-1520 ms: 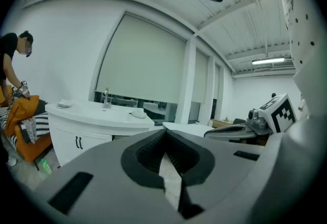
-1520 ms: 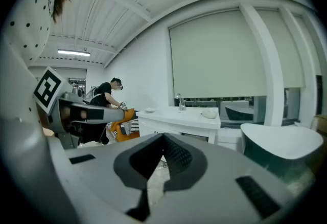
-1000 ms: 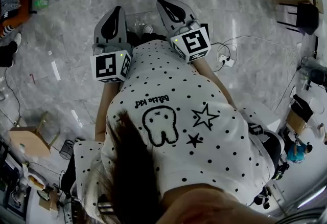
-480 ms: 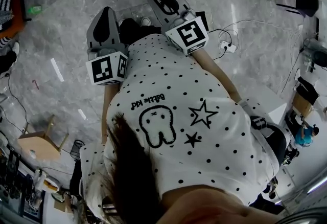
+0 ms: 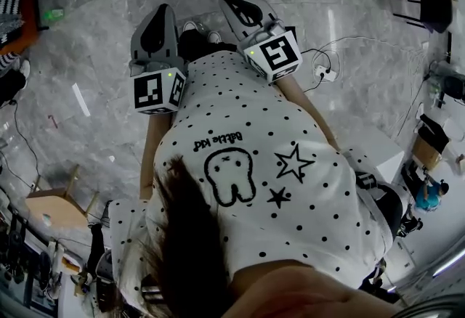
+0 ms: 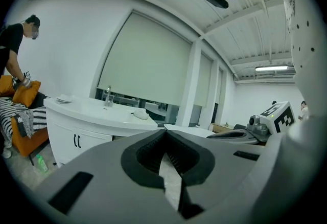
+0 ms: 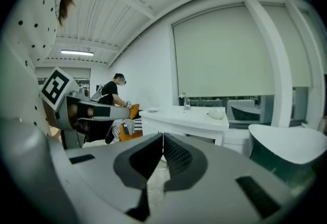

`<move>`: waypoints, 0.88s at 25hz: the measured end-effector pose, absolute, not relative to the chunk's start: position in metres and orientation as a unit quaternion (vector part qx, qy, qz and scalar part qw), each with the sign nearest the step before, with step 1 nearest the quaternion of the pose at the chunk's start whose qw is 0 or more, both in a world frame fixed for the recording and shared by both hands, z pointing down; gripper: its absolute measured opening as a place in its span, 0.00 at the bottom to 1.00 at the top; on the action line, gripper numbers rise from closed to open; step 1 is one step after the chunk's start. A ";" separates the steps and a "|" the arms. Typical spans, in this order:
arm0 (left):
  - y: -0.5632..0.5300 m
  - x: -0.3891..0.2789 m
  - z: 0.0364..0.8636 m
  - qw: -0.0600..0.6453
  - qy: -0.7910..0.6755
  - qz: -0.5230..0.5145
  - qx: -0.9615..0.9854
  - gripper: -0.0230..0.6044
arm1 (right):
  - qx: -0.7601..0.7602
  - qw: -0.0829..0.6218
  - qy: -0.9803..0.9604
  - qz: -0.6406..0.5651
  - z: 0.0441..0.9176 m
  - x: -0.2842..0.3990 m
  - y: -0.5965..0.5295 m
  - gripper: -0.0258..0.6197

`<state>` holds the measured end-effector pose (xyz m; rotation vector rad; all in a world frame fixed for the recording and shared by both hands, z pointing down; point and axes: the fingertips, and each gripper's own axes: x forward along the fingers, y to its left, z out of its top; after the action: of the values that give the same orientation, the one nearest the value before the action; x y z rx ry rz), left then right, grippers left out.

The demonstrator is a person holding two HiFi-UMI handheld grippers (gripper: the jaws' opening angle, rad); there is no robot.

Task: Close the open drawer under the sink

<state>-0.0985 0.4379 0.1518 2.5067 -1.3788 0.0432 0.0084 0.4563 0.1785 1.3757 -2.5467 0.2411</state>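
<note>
Both your pairs of jaws are clenched, tips together and holding nothing: the left gripper point(image 6: 164, 132) and the right gripper point(image 7: 162, 137) point out side by side over the marble floor point(image 5: 94, 55). The white sink vanity point(image 7: 186, 117) stands far ahead, beyond the right jaws and far left of the left ones, well apart from both. The drawer under it cannot be made out from here. A faucet point(image 6: 108, 96) rises from its top. A bathtub point(image 7: 291, 154) sits near right. Far left, a person point(image 6: 13, 54) bends over an orange cushion point(image 6: 25, 92). A power strip point(image 5: 325, 75) lies on the floor to your right.
</note>
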 end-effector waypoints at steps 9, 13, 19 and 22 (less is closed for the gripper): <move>0.399 -0.112 0.146 0.130 -0.441 0.032 0.887 0.04 | 0.510 0.103 -0.849 0.094 0.174 -0.004 0.423 0.06; 0.392 -0.118 0.150 0.125 -0.433 0.042 0.892 0.04 | 0.509 0.103 -0.849 0.099 0.181 -0.016 0.416 0.06; 0.386 -0.136 0.154 0.130 -0.444 0.045 0.885 0.04 | 0.501 0.114 -0.852 0.102 0.185 -0.033 0.406 0.06; 0.381 -0.144 0.157 0.137 -0.455 0.039 0.879 0.04 | 0.492 0.120 -0.856 0.104 0.190 -0.040 0.402 0.06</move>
<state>-0.1444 0.3810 0.1567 2.5443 -1.3181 0.1120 -0.0401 0.4021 0.1896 1.4381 -2.5006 0.3033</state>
